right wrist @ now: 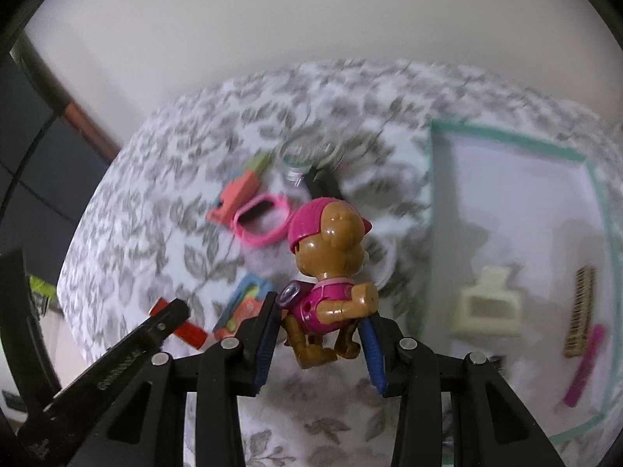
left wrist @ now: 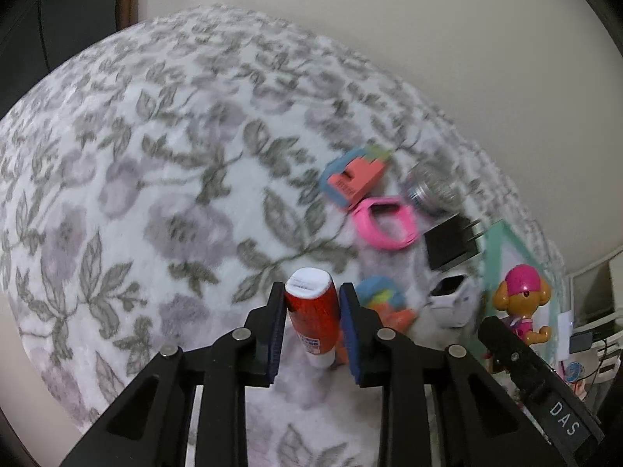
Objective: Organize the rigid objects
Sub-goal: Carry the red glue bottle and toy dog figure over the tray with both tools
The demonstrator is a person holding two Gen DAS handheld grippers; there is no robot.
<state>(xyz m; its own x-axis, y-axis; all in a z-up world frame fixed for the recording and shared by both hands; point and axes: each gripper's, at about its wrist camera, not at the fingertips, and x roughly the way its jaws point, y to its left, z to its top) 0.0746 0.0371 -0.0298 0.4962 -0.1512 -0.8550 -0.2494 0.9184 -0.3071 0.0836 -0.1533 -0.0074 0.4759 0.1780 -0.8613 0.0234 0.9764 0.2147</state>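
My left gripper (left wrist: 311, 292) is shut on a red tube with a white cap (left wrist: 311, 307), held above the floral cloth. My right gripper (right wrist: 323, 307) is shut on a brown dog figure with a pink cap (right wrist: 331, 268); the figure also shows in the left wrist view (left wrist: 521, 299). On the cloth lie a pink ring-shaped frame (right wrist: 263, 222), a coral and blue block toy (left wrist: 356, 177), a round multicoloured toy (left wrist: 383, 299), a metal-lidded jar (left wrist: 432, 188), a black box (left wrist: 449, 247) and a white object (left wrist: 451, 297).
A white tray with a green rim (right wrist: 595, 179) lies at the right and holds a cream block (right wrist: 486, 307), a brown comb (right wrist: 580, 307) and a pink stick (right wrist: 584, 366). A pale wall stands behind the bed. Shelves with clutter (left wrist: 592, 334) are at far right.
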